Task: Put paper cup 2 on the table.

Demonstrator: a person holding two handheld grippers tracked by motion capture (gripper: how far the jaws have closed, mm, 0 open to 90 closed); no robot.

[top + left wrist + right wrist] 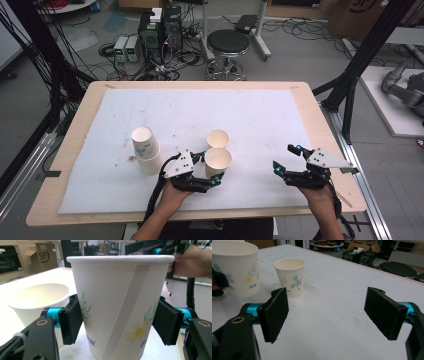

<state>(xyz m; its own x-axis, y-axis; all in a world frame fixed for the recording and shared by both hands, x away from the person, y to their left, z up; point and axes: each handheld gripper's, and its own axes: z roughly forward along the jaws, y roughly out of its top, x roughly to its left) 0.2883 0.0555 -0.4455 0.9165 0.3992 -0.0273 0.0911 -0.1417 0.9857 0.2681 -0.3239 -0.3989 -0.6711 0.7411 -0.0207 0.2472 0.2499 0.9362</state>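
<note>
Left gripper view: paper cup (117,305) clamped between left gripper (122,322) pads; right gripper (332,315) wide, empty.

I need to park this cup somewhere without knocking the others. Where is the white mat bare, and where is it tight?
Bare: the far half of the white mat beyond all cups, and the right stretch between the held paper cup and the right tongs. Tight: near-left, where the cup stack, the left tongs and the second cup sit close.

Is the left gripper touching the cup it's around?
Touching. In the left gripper view, both black pads press against the sides of the flowered cup, with no gap on either side. The left gripper is shut on it.
</note>
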